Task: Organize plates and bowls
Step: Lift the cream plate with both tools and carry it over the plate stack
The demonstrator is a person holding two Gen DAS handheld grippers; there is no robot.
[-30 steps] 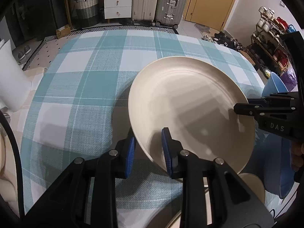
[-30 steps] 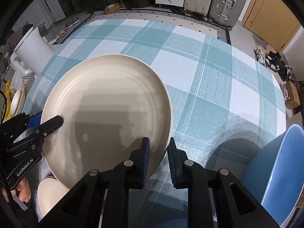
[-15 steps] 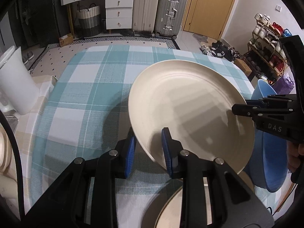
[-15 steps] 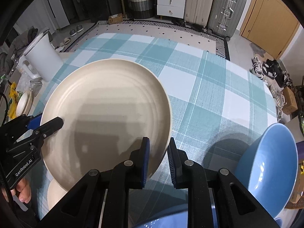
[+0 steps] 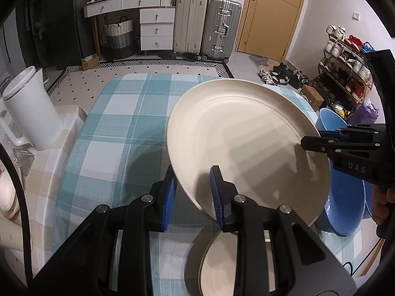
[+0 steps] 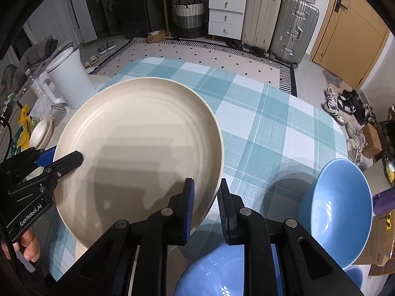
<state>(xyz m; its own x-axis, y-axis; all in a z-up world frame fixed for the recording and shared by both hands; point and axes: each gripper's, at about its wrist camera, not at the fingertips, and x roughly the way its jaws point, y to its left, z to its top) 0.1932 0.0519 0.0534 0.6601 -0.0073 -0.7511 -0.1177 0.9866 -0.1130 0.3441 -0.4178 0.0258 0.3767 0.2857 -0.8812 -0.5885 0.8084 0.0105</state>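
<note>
the left hand-held gripper (image 5: 192, 197) is closed down on the near rim of a large cream plate (image 5: 246, 143), one blue pad under the rim and the other on the inner face. the right hand-held gripper (image 6: 206, 206) is likewise clamped tight on the opposite rim of the same plate (image 6: 138, 153), so the plate is gripped from both sides. the plate hangs in the air above the tabletop (image 5: 118, 128), tilted, with its hollow side facing up toward both cameras, and its shadow lies on the teal and white checked cloth beneath it

in the left wrist view the right hand-held gripper (image 5: 306, 145) reaches in from the right edge and bites the far rim, with fingertips of the person's hand (image 5: 382, 204) visible behind it. in the right wrist view the left hand-held gripper (image 6: 61, 160) comes in from the left edge the same way, and a thumb (image 6: 29, 246) shows below it

under the lifted plate another cream plate (image 5: 217, 266) lies on the tabletop close to the camera. a light blue bowl (image 6: 338, 209) sits on the cloth to the right of the held plate, apart from it, and a second blue bowl (image 6: 222, 273) shows below the right gripper's fingers

off the left side of the cloth a white jug (image 5: 29, 108) stands on a beige checked surface, and a small stack of cream dishes (image 6: 42, 133) lies just beside it
</note>
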